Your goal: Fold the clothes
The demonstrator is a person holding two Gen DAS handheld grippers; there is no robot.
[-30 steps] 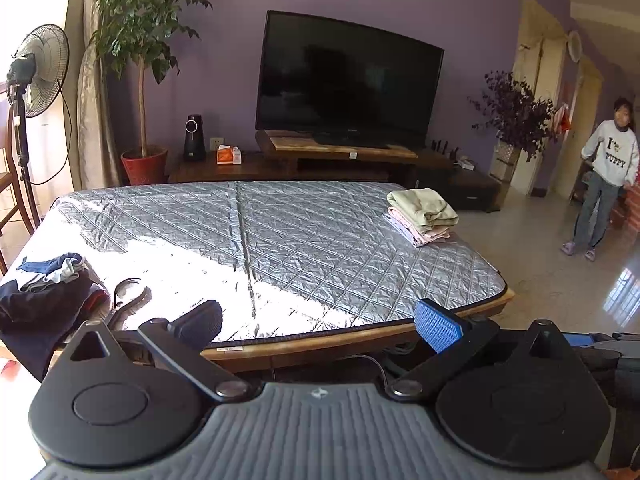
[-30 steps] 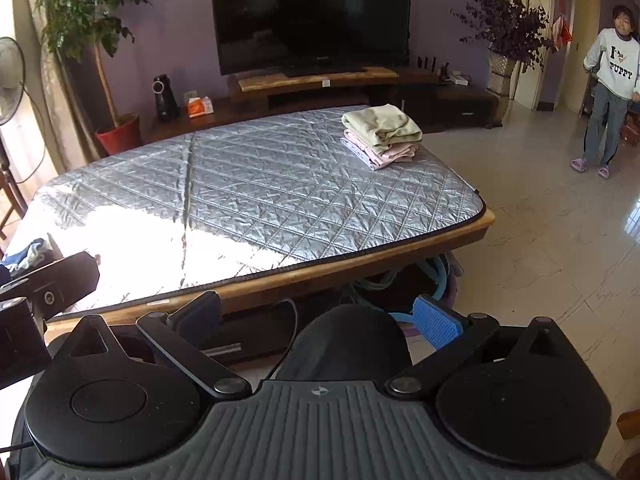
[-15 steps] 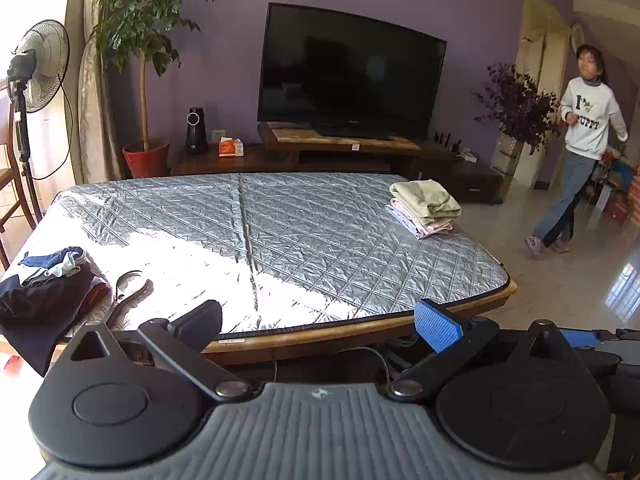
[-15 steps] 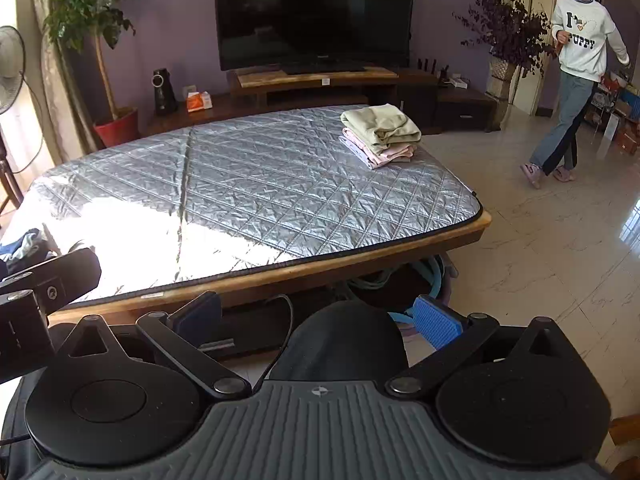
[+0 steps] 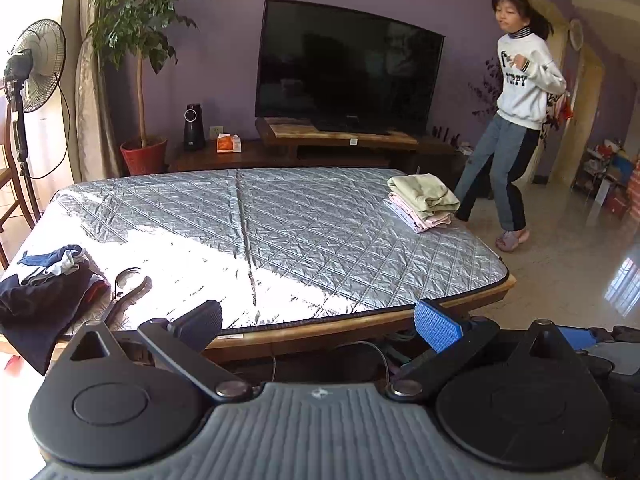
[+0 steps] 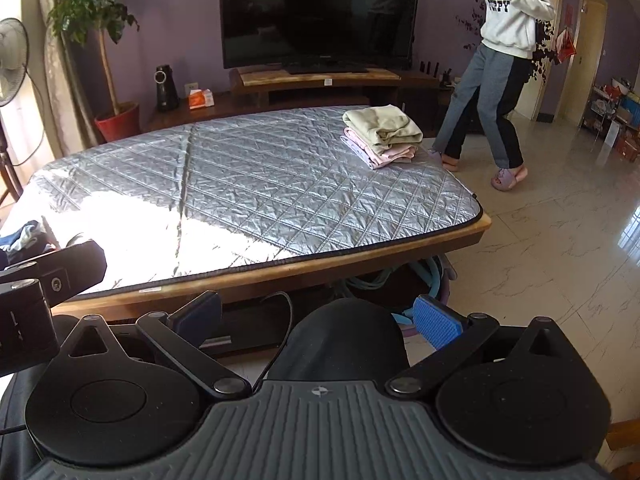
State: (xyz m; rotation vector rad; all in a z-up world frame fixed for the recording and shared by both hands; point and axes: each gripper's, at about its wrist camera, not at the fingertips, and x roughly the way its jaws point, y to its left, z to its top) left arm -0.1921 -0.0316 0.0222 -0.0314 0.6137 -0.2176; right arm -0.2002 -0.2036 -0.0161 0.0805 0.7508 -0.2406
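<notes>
A stack of folded clothes [image 5: 422,202], pale green on pink, lies at the far right of the silver quilted table [image 5: 280,220]; it also shows in the right wrist view [image 6: 380,136]. A heap of unfolded dark and blue clothes [image 5: 44,280] sits on the table's near left corner and hangs over the edge. My left gripper [image 5: 318,322] is open and empty, held in front of the table's near edge. My right gripper [image 6: 318,320] is open and empty, lower, in front of the table [image 6: 280,184] and above a dark knee.
Metal pliers [image 5: 124,292] lie beside the heap. A person in a white sweatshirt [image 5: 516,120] moves on the floor right of the table. A TV [image 5: 348,68], a potted tree [image 5: 140,60] and a fan [image 5: 32,68] stand behind. Hoses [image 6: 400,276] lie under the table.
The person has walked from the far right doorway to close beside the table's right end. Both grippers stay open and have barely moved.
</notes>
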